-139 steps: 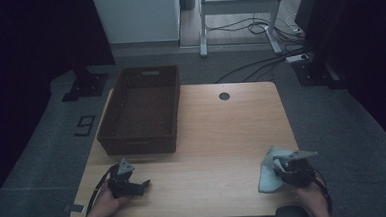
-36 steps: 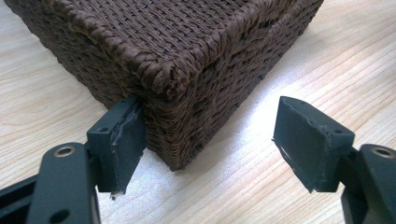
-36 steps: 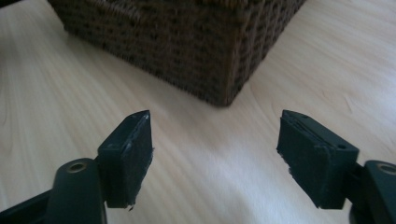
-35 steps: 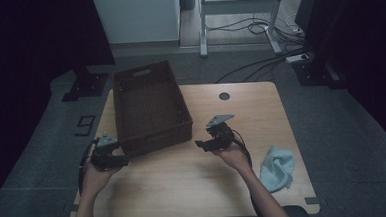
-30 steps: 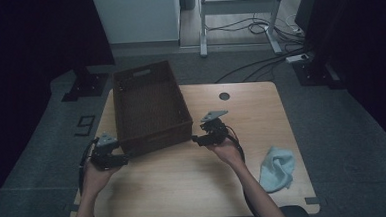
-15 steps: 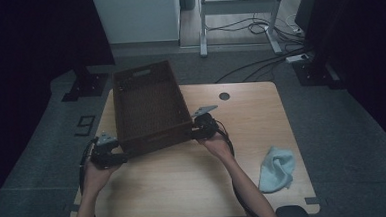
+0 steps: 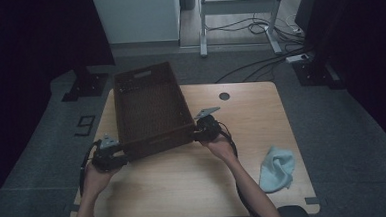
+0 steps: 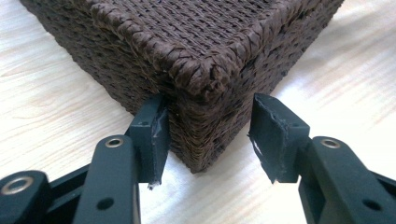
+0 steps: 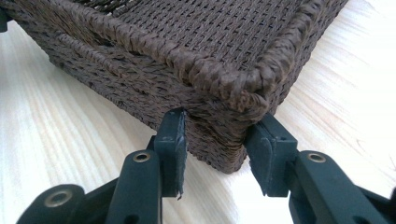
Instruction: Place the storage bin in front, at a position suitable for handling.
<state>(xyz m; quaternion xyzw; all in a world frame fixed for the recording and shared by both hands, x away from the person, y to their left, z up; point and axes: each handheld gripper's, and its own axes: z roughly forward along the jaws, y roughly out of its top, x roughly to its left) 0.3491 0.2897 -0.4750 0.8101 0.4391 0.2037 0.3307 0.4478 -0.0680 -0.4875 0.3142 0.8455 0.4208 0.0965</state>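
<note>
basket (image 7: 151, 108) corners sat between my jaws | left gripper (image 8: 208, 135) one pad touching, closing | right gripper (image 9: 215, 140) clamped corner | dark woven wicker, rectangular

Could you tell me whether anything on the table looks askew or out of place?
The brown woven basket sits skewed, its sides at an angle to the table edges. A light blue cloth lies crumpled near the right edge. Nothing looks spilled or damaged.
</note>
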